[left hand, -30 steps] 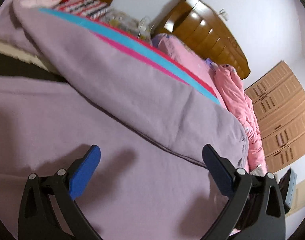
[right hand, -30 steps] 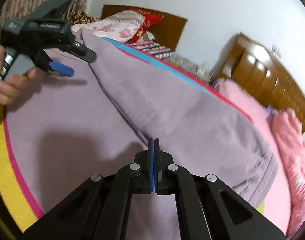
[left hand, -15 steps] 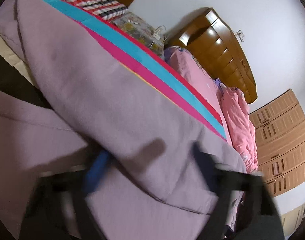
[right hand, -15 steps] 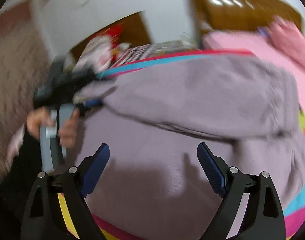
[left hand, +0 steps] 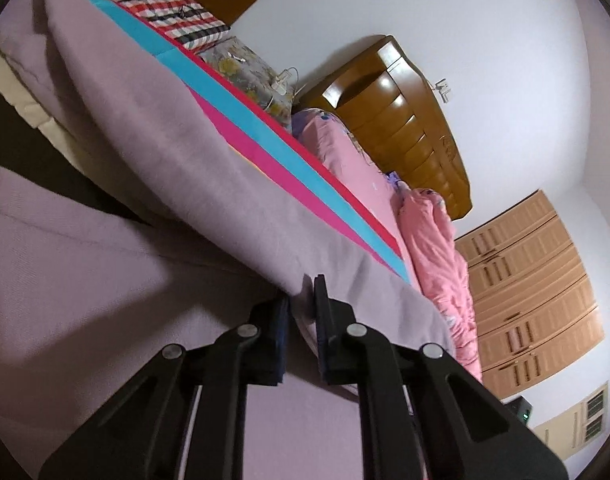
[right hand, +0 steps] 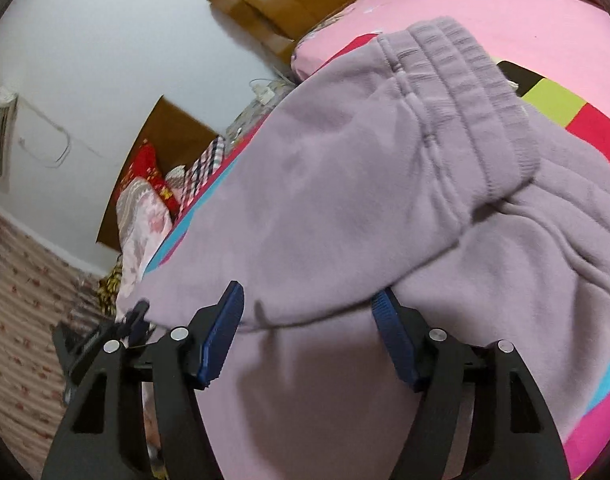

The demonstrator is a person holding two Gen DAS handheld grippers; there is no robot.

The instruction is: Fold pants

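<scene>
Lilac sweatpants (left hand: 153, 148) lie folded over on a bed with a striped cover (left hand: 265, 136). In the left wrist view my left gripper (left hand: 301, 312) is shut on the folded edge of the upper layer. In the right wrist view the ribbed waistband (right hand: 465, 92) lies on top at the upper right. My right gripper (right hand: 309, 320) has its jaws apart and closing, with the fold's edge (right hand: 305, 312) between the blue pads (right hand: 221, 336), not pinched. The left gripper (right hand: 101, 340) shows blurred at the lower left of that view, at the same fold.
A pink quilt (left hand: 437, 248) and pink sheet (right hand: 485, 8) lie beyond the pants. A wooden headboard (left hand: 405, 128) and a wardrobe (left hand: 533, 280) stand behind. Pillows (right hand: 145, 208) are piled at a second headboard. The bed's edge (left hand: 25, 92) drops off at the left.
The left gripper went from wide open to shut on the fold's edge. The right gripper opened, rolled over and moved along the fold toward the waistband end.
</scene>
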